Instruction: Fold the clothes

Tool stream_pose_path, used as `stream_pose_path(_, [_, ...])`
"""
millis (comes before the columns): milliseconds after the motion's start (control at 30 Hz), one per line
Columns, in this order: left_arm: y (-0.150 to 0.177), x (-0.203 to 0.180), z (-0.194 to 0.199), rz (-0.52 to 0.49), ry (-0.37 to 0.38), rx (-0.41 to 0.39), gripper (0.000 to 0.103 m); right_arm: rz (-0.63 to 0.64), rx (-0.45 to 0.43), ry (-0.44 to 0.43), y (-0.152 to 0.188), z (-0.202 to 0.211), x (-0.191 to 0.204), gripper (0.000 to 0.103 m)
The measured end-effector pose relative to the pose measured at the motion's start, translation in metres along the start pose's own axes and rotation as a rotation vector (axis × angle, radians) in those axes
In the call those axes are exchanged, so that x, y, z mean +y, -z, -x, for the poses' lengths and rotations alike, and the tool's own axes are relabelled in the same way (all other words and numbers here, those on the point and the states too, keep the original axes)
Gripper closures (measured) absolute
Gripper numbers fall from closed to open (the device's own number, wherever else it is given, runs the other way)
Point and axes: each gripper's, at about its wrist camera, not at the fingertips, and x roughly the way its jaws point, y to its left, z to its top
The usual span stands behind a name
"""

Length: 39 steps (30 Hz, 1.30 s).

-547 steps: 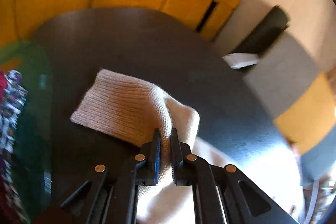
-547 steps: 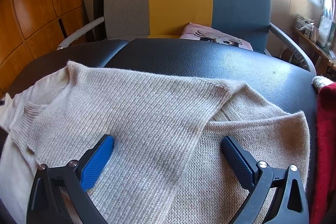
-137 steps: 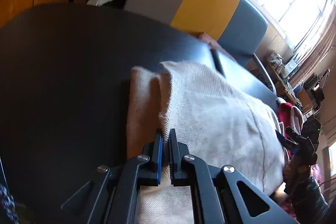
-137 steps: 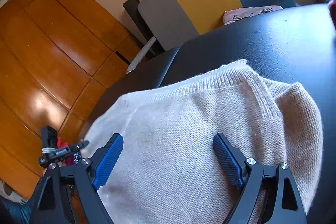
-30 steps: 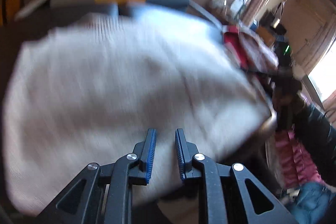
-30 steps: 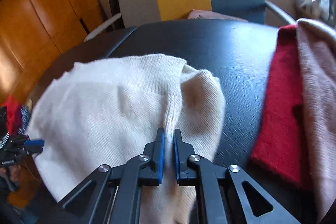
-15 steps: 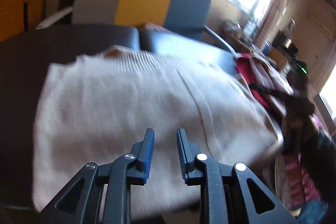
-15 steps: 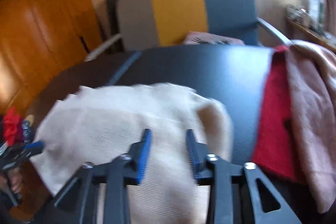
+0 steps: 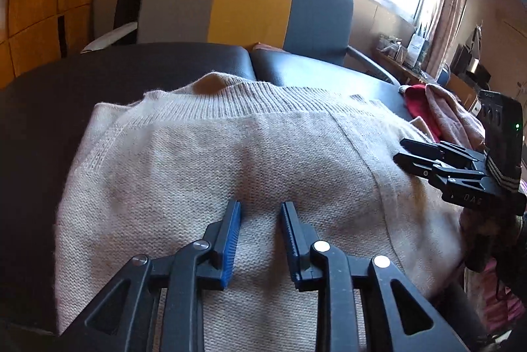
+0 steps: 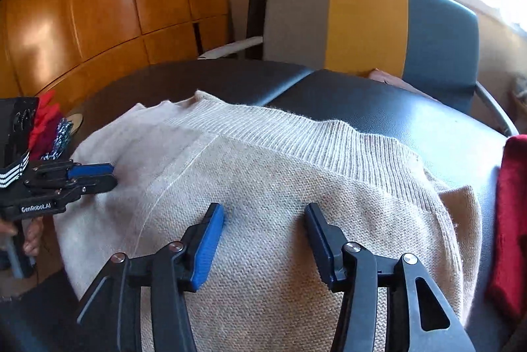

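left gripper point(image 9: 260, 217) and right gripper point(image 10: 263, 220) hover part-open, gripping nothing; folded beige knit sweater point(image 9: 230, 161) beneath their fingertips, seemingly released to settle flat.

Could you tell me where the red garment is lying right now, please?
The red garment lies at the right edge of the right wrist view, on the black table just right of the beige sweater.

The sweater point(image 9: 230, 161) is beige knit with a ribbed band along its far edge. It lies on a black desk point(image 9: 49, 95). Both claws are black with blue pads point(image 9: 230, 236). The far chair point(image 9: 243, 6) has grey, yellow and blue stripes. On the right lies a red cloth point(image 10: 507, 220). The cabinet point(image 10: 98, 6) is orange wood.
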Motion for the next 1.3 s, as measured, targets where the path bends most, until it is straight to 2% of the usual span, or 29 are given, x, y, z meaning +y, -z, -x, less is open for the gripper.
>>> stream_pose_path(133, [-0.012,0.006,-0.001,0.069,0.012,0.012,0.077,-0.035,0.008,-0.043,0.000,-0.001,-0.008,0.044])
stream_pose_path(233, [-0.031,0.014,-0.002,0.118,0.008,-0.002,0.077,-0.073,0.001,-0.088,0.001,-0.001,-0.016,0.040])
stream_pose_path(300, [-0.046,0.022,-0.004,0.154,0.011,-0.015,0.079,-0.067,0.000,-0.089,0.002,-0.002,-0.013,0.037])
stream_pose_path(467, [-0.088,0.046,-0.031,0.277,0.137,0.003,0.078,-0.066,-0.004,-0.098,-0.001,-0.008,-0.011,0.035])
stream_pose_path(667, [-0.124,0.064,-0.075,0.378,0.179,0.042,0.077,-0.082,-0.008,-0.120,-0.001,-0.008,-0.014,0.034])
stream_pose_path(867, [-0.133,0.047,-0.105,0.330,0.157,0.046,0.077,-0.112,-0.013,-0.155,-0.001,-0.010,-0.019,0.032])
stream_pose_path(1000, [-0.133,0.047,-0.131,0.302,0.097,0.076,0.077,-0.118,-0.013,-0.165,-0.001,-0.010,-0.020,0.032])
stream_pose_path(1100, [-0.132,0.051,-0.139,0.296,0.103,0.058,0.078,-0.124,-0.013,-0.167,-0.002,-0.012,-0.021,0.032])
stream_pose_path(1300, [-0.142,0.050,-0.152,0.230,0.050,0.038,0.079,-0.143,-0.012,-0.162,-0.005,-0.018,-0.020,0.032])
